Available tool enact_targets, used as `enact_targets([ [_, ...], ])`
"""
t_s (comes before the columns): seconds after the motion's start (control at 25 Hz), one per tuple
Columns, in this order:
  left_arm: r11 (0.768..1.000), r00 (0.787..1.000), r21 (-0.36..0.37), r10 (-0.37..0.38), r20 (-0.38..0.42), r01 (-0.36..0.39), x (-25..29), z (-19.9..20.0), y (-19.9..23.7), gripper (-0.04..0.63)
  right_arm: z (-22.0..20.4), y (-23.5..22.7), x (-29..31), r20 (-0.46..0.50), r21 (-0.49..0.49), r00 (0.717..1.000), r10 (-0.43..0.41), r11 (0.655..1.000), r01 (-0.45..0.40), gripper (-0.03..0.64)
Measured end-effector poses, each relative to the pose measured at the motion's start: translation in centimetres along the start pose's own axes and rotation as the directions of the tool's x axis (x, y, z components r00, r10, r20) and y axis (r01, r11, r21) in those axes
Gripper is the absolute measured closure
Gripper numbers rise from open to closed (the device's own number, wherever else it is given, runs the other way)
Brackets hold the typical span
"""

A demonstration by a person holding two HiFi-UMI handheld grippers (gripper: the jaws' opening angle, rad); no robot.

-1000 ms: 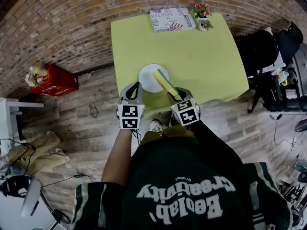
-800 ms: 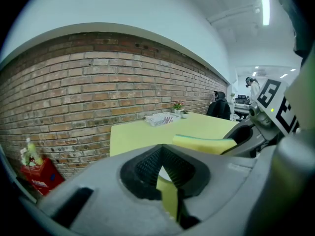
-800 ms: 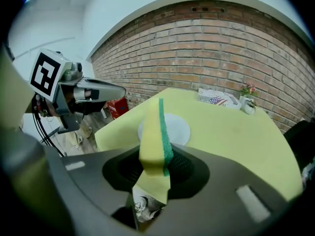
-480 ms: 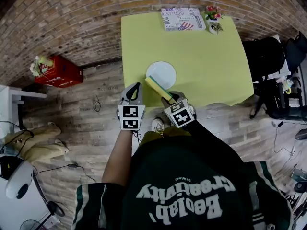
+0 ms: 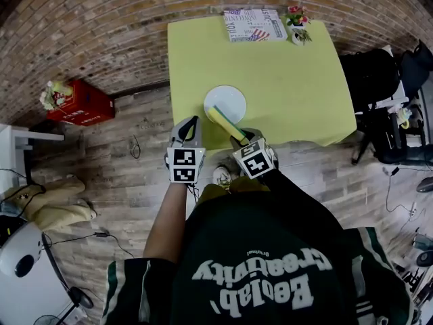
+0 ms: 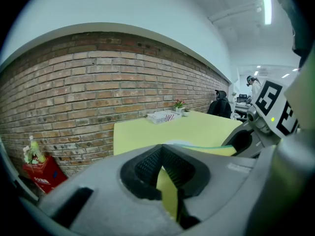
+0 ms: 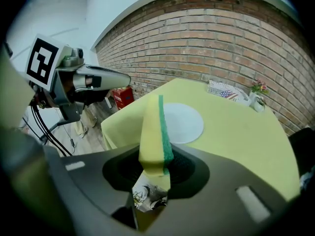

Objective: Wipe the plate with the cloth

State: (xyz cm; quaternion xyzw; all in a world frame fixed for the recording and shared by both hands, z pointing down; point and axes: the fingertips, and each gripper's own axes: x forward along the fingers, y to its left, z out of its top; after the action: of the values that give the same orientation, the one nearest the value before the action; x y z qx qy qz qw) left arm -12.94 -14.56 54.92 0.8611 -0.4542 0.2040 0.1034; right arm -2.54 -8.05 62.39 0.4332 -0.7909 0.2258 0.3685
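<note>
A white plate (image 5: 226,99) lies on the yellow-green table (image 5: 291,80) near its front edge; in the right gripper view the plate (image 7: 183,122) is just past the jaws. My right gripper (image 5: 237,136) is shut on a yellow sponge with a green scouring face (image 5: 226,123), which stands up from the jaws (image 7: 152,136). The sponge's far end hangs over the plate's near rim. My left gripper (image 5: 193,122) is shut and holds nothing, off the table's front left corner, left of the sponge. Its tips (image 7: 127,78) show in the right gripper view.
At the table's far edge are a printed box (image 5: 252,24) and a small flower pot (image 5: 295,27). A red crate (image 5: 76,107) sits on the wooden floor by the brick wall. Black bags and chairs (image 5: 385,73) crowd the right side.
The head view has shifted, so the table sits further right. My right gripper has turned the sponge slightly left, its end now at the plate's near rim. The left gripper has barely moved.
</note>
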Motion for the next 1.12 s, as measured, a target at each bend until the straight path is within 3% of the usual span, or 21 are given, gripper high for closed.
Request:
enact_targets([
  [0.76, 0.998, 0.998, 0.028, -0.06, 0.001, 0.059, 1.6, 0.8, -2.5, 0.592, -2.9, -7.1, -3.0, -0.053, 0.105, 0.973, -0.223, 0.968, 0.227, 0.488],
  [0.96, 0.998, 0.998, 0.032, -0.062, -0.002, 0.062, 1.5, 0.7, -2.7, 0.592, -3.0, -7.2, -3.1, -0.041, 0.111, 0.974, -0.223, 0.968, 0.226, 0.488],
  [1.12, 0.998, 0.998, 0.034, -0.061, -0.001, 0.061, 1.5, 0.8, -2.8, 0.592, -2.3, -6.0, -3.1, 0.023, 0.131, 0.985, -0.168, 0.978, 0.164, 0.488],
])
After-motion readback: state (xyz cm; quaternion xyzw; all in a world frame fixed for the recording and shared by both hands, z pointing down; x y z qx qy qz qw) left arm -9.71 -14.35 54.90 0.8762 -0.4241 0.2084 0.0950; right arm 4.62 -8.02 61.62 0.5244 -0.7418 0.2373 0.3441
